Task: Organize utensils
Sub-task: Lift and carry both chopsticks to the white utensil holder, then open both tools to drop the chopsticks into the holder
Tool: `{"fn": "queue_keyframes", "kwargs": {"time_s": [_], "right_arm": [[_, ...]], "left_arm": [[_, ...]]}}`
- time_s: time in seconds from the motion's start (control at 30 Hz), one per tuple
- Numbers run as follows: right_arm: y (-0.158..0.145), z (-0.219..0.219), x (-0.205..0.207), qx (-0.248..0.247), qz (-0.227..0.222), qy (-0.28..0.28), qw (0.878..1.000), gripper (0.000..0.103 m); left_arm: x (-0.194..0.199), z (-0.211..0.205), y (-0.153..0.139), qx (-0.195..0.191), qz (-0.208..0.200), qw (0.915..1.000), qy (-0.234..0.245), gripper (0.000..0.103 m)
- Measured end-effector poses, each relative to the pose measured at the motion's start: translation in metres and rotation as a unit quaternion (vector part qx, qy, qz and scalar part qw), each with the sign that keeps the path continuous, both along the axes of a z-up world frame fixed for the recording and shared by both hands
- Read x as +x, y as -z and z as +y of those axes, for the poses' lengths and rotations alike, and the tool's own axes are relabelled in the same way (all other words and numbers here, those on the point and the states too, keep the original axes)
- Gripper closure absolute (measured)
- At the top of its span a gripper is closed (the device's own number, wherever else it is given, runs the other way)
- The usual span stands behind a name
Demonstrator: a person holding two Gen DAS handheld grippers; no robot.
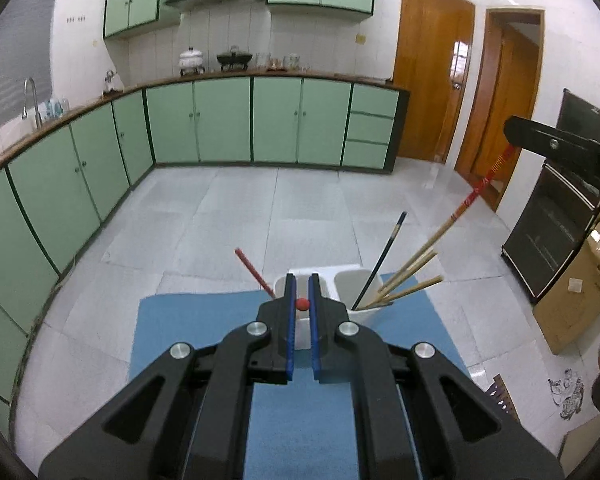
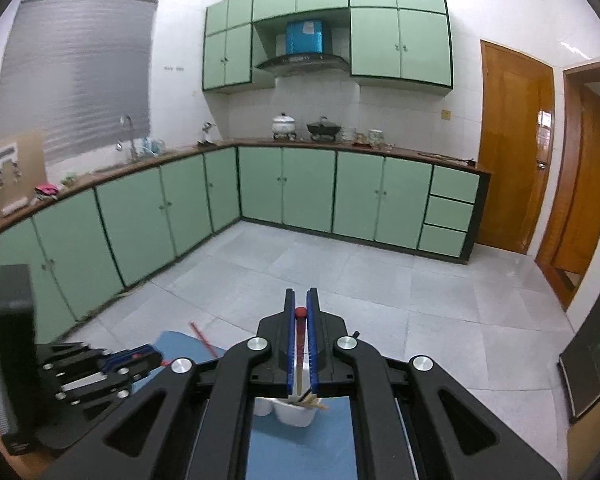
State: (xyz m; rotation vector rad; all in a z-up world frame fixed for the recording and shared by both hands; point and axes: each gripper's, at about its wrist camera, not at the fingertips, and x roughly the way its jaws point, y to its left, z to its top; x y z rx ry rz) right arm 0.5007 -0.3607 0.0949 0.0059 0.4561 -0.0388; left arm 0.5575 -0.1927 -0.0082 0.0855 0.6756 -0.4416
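My left gripper (image 1: 302, 280) is clamped on a red chopstick (image 1: 255, 272). My right gripper (image 2: 301, 294) grips a red-topped chopstick (image 2: 300, 340). The white holder (image 1: 350, 278) stands at twelve o'clock on the blue mat (image 1: 188, 328).

Both views are evenly and brightly lit, with soft, faint shadows. A ceiling light shows as a white streak on the wooden door (image 1: 432, 72), and pale glare lies on the tiled floor (image 1: 436, 178) toward two o'clock. The fisheye bends the green cabinets (image 2: 112, 220) strongly near the rim, with black vignetting in the corners. Edges are slightly soft, with mild grain throughout.
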Motion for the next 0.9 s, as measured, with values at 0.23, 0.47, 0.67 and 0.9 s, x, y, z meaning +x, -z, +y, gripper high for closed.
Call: {"fn": "queue_keyframes", "kwargs": {"time_s": [0.23, 0.47, 0.67, 0.9], "right_arm": [[0.057, -0.012, 0.044, 0.029, 0.061, 0.01, 0.998, 0.098], [0.065, -0.021, 0.029, 0.03, 0.044, 0.022, 0.998, 0.091], [0.056, -0.024, -0.008, 0.037, 0.025, 0.019, 0.999, 0.082], [0.05, -0.022, -0.079, 0.059, 0.005, 0.033, 0.998, 0.041]], "left_arm": [[0.025, 0.003, 0.033, -0.002, 0.036, 0.9993, 0.003, 0.096], [0.018, 0.012, 0.026, -0.011, 0.01, 0.9999, -0.003, 0.04], [-0.002, 0.028, 0.01, -0.025, -0.011, 0.9994, -0.02, 0.017], [-0.063, 0.054, -0.006, -0.011, -0.058, 0.9975, -0.039, 0.006]]}}
